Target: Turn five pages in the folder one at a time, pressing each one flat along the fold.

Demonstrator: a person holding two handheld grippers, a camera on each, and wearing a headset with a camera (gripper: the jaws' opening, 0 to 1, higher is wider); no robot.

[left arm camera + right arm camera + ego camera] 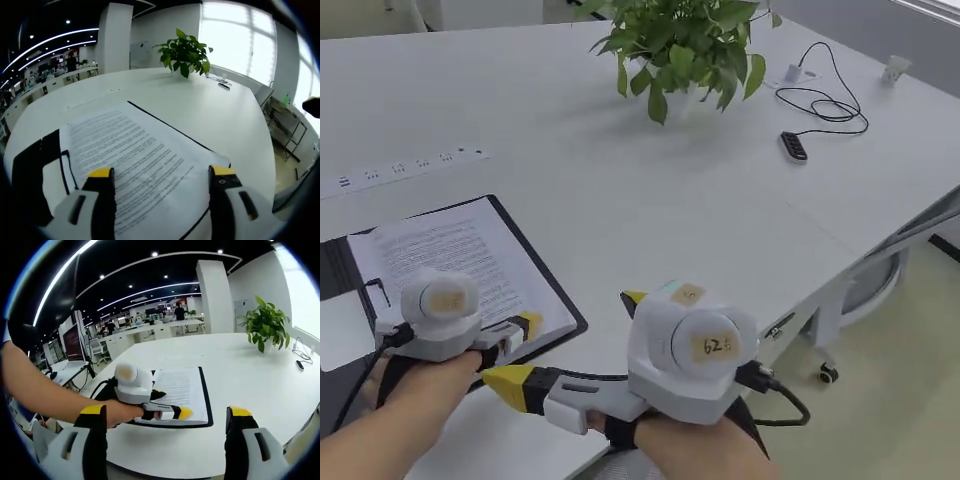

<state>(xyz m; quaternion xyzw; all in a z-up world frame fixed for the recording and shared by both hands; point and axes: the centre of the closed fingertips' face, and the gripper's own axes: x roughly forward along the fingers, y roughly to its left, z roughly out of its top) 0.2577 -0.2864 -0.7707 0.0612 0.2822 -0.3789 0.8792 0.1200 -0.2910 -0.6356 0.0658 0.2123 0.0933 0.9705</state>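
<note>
An open black folder lies at the table's front left with a printed page flat on top. My left gripper hovers over the page's near right corner, its yellow-tipped jaws wide apart. In the left gripper view it is open, with the page below and nothing between the jaws. My right gripper is just right of the folder over bare table, open and pointing left. In the right gripper view it is open, facing the left gripper and the folder.
A potted plant stands at the back middle. A black remote and a coiled cable lie at the back right. A built-in socket strip sits behind the folder. The table's edge runs along the right.
</note>
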